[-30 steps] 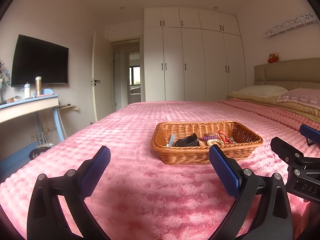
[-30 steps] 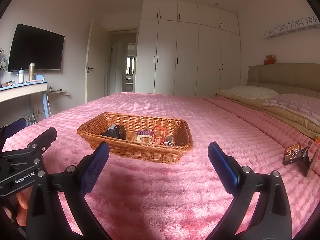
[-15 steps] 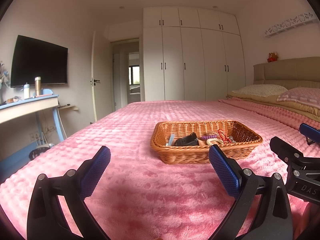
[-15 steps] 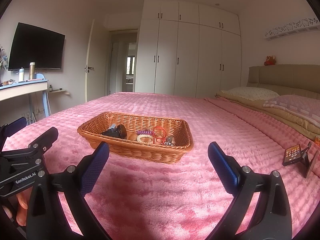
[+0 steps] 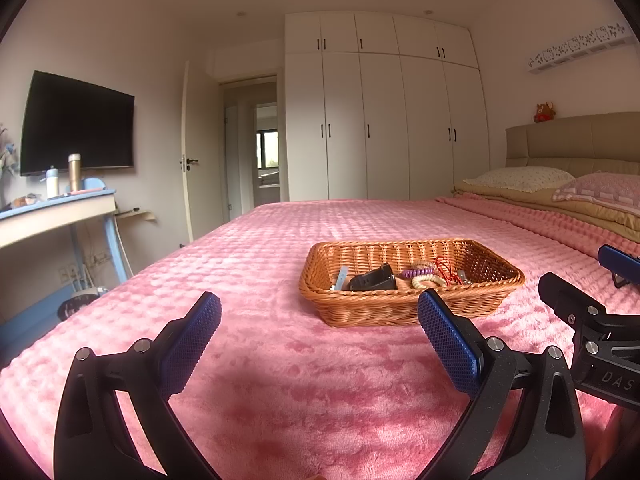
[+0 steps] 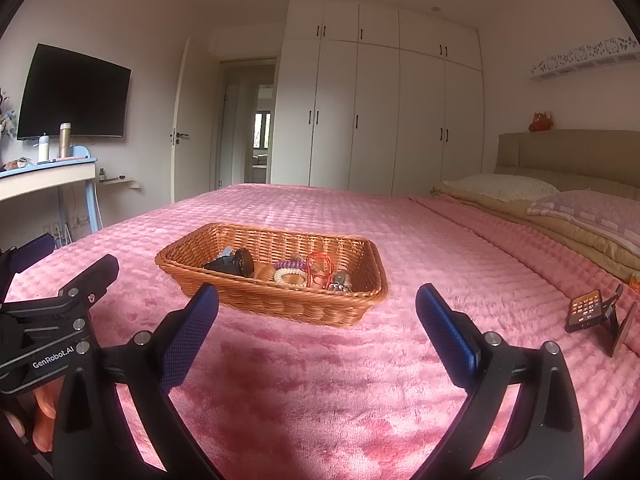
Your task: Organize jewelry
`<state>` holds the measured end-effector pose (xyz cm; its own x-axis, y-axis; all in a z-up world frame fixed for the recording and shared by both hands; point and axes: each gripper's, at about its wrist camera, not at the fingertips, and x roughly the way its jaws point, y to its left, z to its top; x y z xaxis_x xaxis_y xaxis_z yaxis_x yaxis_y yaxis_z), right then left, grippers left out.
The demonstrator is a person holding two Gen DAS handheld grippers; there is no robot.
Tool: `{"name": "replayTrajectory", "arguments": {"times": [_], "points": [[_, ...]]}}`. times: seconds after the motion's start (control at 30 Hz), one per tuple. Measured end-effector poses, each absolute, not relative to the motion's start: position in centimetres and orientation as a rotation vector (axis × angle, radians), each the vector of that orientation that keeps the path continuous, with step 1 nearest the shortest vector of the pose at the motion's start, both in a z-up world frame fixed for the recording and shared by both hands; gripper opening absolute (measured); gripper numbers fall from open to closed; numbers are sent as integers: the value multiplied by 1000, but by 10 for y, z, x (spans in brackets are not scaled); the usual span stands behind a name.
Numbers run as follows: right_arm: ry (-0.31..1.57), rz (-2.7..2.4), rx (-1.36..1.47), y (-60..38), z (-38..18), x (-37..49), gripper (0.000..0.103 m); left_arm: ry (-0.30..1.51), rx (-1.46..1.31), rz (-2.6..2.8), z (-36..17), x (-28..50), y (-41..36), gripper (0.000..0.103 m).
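A brown wicker basket (image 5: 404, 312) (image 6: 280, 304) sits on the pink bedspread (image 5: 280, 380) (image 6: 320, 380). In it lie a black watch (image 5: 372, 280) (image 6: 234, 264), a purple coil hair tie (image 5: 416, 272) (image 6: 290, 265), a cream bead bracelet (image 5: 428, 281) (image 6: 290, 278) and a red cord piece (image 5: 444, 270) (image 6: 318, 270). My left gripper (image 5: 320, 312) is open and empty, short of the basket and to its left. My right gripper (image 6: 318, 304) is open and empty, in front of the basket. Each gripper shows at the edge of the other's view.
A phone on a stand (image 6: 586, 310) is on the bed at the right. Pillows (image 5: 524, 178) and a headboard (image 5: 576, 136) are at the far right. A desk (image 5: 52, 212) with bottles and a wall TV (image 5: 76, 124) stand to the left of the bed.
Both views have shifted very slightly; the basket sits a touch lower in the left wrist view. Both grippers stay open and empty.
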<state>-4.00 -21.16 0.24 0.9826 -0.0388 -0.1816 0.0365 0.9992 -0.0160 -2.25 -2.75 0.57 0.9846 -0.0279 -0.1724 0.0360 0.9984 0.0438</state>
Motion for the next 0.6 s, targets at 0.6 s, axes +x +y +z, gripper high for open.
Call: {"name": "replayTrajectory", "arguments": {"times": [0.6], "points": [[184, -39, -15, -211, 3, -41, 95, 168, 64, -33, 7, -22, -30, 95]]}}
